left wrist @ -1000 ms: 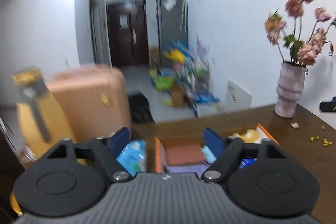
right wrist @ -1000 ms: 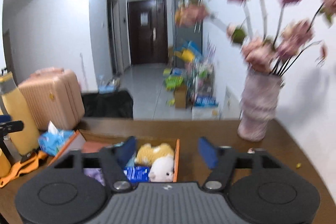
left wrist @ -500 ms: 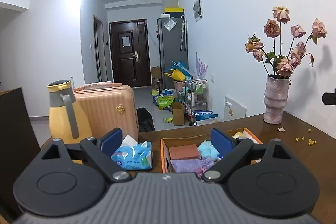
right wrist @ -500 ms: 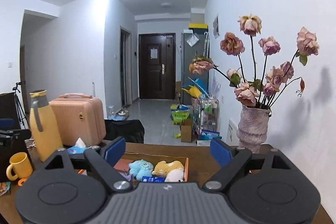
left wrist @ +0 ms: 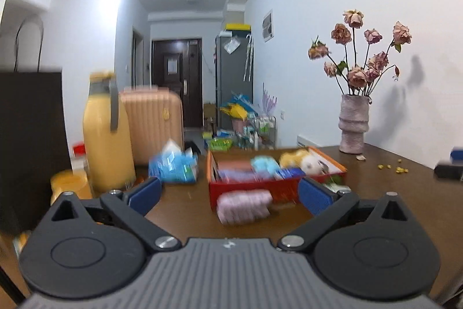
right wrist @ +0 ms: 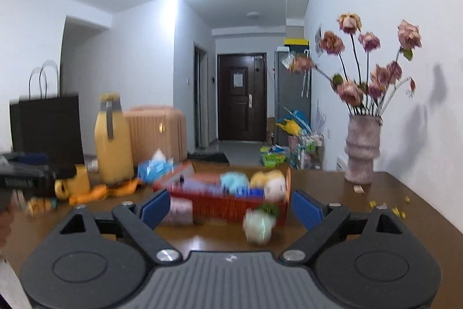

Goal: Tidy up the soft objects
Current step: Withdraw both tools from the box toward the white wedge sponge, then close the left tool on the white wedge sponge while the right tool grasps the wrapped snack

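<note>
An orange box [left wrist: 260,188] on the brown table holds blurred soft things: a pink cloth, a light blue plush [left wrist: 264,164], a yellow plush [left wrist: 292,158] and a white one. A lilac rolled towel [left wrist: 244,206] lies on the table against the box's front. My left gripper [left wrist: 228,196] hovers short of the towel, its jaws opening, with nothing pressed between them. In the right wrist view the box [right wrist: 225,206], the towel [right wrist: 178,210] and a green-white soft lump [right wrist: 259,225] lie ahead of my right gripper [right wrist: 230,209], whose jaws are opening and hold nothing.
A yellow jug [left wrist: 105,132], a blue tissue pack [left wrist: 173,167] and a yellow mug [right wrist: 75,184] stand left of the box. A vase of dried roses [right wrist: 361,149] is at the back right by the wall. A black paper bag [right wrist: 46,123] stands far left.
Both grippers have drawn back and sunk toward the table, so the box is farther ahead. The towel and the green-white lump have come into view. Both pairs of jaws stand wider.
</note>
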Motion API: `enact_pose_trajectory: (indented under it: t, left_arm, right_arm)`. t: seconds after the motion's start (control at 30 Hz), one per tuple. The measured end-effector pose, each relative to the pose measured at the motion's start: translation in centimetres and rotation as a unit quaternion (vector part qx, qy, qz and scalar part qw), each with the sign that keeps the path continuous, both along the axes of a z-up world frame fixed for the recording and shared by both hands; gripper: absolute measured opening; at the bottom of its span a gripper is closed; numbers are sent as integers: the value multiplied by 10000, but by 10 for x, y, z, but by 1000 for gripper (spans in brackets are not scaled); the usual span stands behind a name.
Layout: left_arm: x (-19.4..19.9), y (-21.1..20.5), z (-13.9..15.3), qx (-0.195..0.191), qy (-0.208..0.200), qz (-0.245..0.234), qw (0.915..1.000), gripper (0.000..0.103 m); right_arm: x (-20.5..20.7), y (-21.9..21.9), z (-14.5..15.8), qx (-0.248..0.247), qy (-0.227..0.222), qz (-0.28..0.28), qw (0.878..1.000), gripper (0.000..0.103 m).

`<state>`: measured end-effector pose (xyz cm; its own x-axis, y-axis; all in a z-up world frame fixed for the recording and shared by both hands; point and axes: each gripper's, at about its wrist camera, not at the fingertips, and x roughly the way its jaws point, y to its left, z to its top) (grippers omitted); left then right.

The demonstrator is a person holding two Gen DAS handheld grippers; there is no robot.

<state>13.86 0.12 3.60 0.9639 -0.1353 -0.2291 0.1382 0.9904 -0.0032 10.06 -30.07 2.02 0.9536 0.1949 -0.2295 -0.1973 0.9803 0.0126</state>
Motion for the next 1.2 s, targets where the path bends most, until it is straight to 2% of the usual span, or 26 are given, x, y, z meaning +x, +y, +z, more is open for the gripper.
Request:
enact_pose_trajectory:
  t: [0.07,0.17,0.23,0.33,0.53,0.63,0.77,0.87,0.9,0.93,1.07,1.13,1.17,1.2]
  left_arm:
    - [-2,-4,-13,25,308,-99,9995,103]
    - [6,-11,-21,326,472,-35,9983,103]
    - [11,-12,-19,253,472,-46,9986,103]
    - [20,-17,-20,138,525,-179,9984,103]
    - [43,-48,-43,441,898,-379,9943,103]
    - [56,-70,-53,488,1073,-679,9907,103]
    - [70,-107,-68,537,1292,-1214,9827,103]
    - [80,-143,-81,621,1432,-1690,9732,102]
    - [85,-155,-86,650,1454,-1813,9704,99]
    - [89,-164,-91,667,1501,-1896,9680,91]
    - [113,-188,-112,626,1932,-2109,9562,71]
    - [122,-192,-121,600,2111,-2117,9524,45]
    - [121,-192,-122,622,1975,-2068,9562,38]
    - [122,-191,-123,656,1952,-2109,9556,30]
  right_arm:
    - [-5,-3,-20,148,279,38,9995,91]
    - [2,-11,-31,301,623,84,9976,91]
    - [6,-12,-30,141,561,-34,9983,91]
    - [14,-19,-31,159,523,-88,9985,91]
    - [47,-35,-51,-108,877,-351,9955,87]
    - [64,-44,-61,-151,1084,-320,9935,81]
    - [86,-52,-77,-133,1384,-141,9902,66]
    - [100,-56,-83,-156,1479,-98,9888,64]
    - [104,-58,-83,-140,1497,-101,9886,64]
    - [108,-61,-84,-135,1508,-99,9884,64]
    - [113,-70,-83,-110,1501,30,9886,64]
    - [115,-72,-85,-51,1516,173,9883,64]
    - [116,-73,-86,-26,1513,221,9882,64]
    - [118,-72,-88,-11,1516,259,9881,64]
